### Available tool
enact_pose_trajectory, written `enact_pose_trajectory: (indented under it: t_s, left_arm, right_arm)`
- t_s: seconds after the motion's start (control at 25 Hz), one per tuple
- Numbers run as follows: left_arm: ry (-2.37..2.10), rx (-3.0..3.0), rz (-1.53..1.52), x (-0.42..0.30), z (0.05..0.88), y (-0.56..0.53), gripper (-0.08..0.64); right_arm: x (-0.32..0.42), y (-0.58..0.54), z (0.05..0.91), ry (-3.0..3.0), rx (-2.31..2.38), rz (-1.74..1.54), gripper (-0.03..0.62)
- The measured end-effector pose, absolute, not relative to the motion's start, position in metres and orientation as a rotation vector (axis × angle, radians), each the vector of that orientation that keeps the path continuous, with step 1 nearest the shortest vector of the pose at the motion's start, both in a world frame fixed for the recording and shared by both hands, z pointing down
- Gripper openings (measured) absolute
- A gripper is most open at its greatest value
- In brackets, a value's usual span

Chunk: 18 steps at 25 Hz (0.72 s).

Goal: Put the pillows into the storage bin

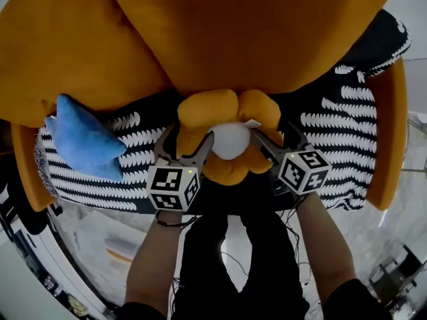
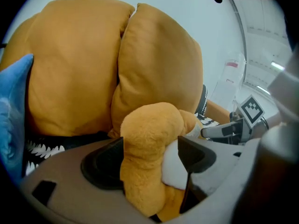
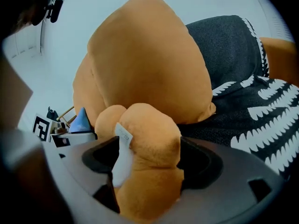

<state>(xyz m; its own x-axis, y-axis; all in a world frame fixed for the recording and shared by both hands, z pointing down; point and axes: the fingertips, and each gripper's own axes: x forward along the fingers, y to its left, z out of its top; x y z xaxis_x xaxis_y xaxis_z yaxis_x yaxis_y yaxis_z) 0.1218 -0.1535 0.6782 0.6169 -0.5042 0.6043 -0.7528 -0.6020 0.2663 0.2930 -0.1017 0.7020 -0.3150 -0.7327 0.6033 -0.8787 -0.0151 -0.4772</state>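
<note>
Here, blue pillow [image 1: 83, 142]: lies at the left end of the sofa seat on the black-and-white throw [image 1: 133, 139], its far corner up against the left back cushion.
back cushions [image 1: 220, 32]: two big orange ones side by side along the far side of the seat, bulging out over it.
left gripper [image 1: 187, 142]: jaws closed on a left petal of the flower pillow. In the left gripper view [image 2: 149, 160] the plush fills the gap and bulges past both pads.
flower pillow [image 1: 230, 139]: orange plush petals round a white centre, in the middle at the near edge of the seat, just near of the back cushions. It is held between the two grippers. Whether it touches the throw cannot be told.
right gripper [image 1: 277, 139]: jaws stand wide but pinch a right petal, which is packed between the pads in the right gripper view [image 3: 149, 157]. A small white tag [image 3: 124, 134] shows by the left pad.
sofa arm [image 1: 390, 139]: orange, at the right end, with the throw running up to it.
</note>
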Motion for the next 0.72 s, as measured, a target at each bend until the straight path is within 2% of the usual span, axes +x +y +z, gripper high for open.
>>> enact_pose_trajectory:
  t_s: [0.28, 0.44, 0.52, 0.72]
  left_arm:
    - [-0.991, 2.362, 0.741, 0.121, 0.711, -0.165, 0.354]
    - [-1.037, 2.373, 0.801, 0.121, 0.722, -0.171, 0.353]
    - [-1.056, 2.371, 0.825, 0.119, 0.722, -0.17, 0.264]
    - [-1.033, 2.348, 0.838, 0.113, 0.716, -0.161, 0.211]
  right_arm:
    - [0.288, -0.112, 0.73, -2.074, 1.693, 1.22, 0.396]
    - [0.287, -0.118, 0.737, -2.073, 1.663, 1.159, 0.309]
    - [0.286, -0.115, 0.737, -2.069, 1.648, 1.111, 0.266]
    - [0.277, -0.104, 0.728, -2.059, 1.621, 1.024, 0.155]
